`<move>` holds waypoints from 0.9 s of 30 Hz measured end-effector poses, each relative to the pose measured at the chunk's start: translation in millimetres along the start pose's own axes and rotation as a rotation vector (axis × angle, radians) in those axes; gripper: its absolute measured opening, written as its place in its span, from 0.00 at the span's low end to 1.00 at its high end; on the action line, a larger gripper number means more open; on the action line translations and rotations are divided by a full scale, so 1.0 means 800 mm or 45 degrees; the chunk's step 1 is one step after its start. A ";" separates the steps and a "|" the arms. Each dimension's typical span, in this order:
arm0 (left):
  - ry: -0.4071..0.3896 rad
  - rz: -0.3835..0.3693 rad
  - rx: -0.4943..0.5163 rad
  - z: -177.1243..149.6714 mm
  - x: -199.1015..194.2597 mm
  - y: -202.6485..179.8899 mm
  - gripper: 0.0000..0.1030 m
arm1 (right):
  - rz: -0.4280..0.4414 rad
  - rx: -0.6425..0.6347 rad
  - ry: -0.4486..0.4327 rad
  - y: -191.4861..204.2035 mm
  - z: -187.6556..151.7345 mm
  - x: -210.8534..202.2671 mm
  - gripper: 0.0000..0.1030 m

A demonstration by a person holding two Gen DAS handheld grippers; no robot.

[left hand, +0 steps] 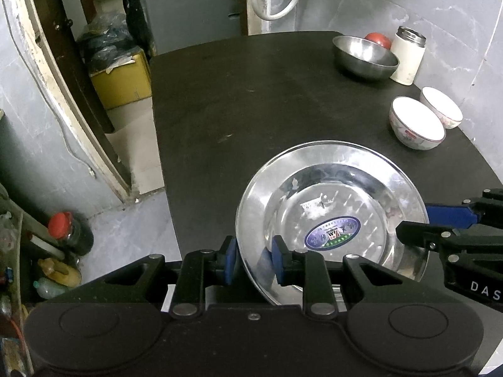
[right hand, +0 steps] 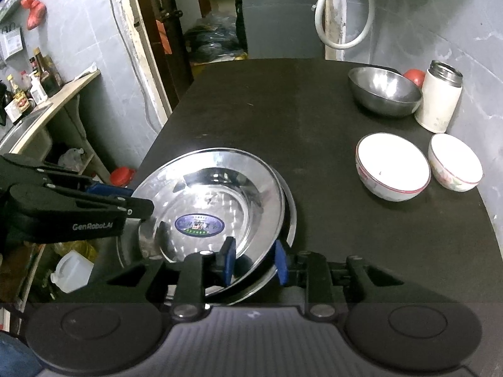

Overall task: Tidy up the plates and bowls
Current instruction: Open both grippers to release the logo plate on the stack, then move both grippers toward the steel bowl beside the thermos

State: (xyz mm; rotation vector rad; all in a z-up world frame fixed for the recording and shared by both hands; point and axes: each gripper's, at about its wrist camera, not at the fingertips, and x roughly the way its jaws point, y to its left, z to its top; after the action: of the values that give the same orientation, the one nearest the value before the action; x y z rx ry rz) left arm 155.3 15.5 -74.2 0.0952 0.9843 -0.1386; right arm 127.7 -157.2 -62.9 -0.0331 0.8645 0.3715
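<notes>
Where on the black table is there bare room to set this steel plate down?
The table is bare across its far-left stretch, from the plate to the far edge. The right side is crowded: steel bowl, white canister, two white bowls.

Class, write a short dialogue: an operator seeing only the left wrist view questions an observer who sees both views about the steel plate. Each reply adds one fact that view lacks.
Operator: Is the steel plate alone there?
Observer: No; the right wrist view shows a second plate beneath it, offset to the right.
Operator: How does the right gripper meet it?
Observer: Its blue pads sit either side of the top plate's near rim.
</notes>
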 end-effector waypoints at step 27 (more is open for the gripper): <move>-0.124 0.204 0.073 -0.025 -0.077 -0.087 0.96 | -0.029 0.167 -0.228 -0.072 -0.068 -0.097 1.00</move>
State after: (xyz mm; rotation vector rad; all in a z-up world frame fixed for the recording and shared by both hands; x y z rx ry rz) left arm 94.7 -45.8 -35.1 0.2171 0.8722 -0.0244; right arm 60.9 -244.6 -47.4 0.1105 0.7090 0.2907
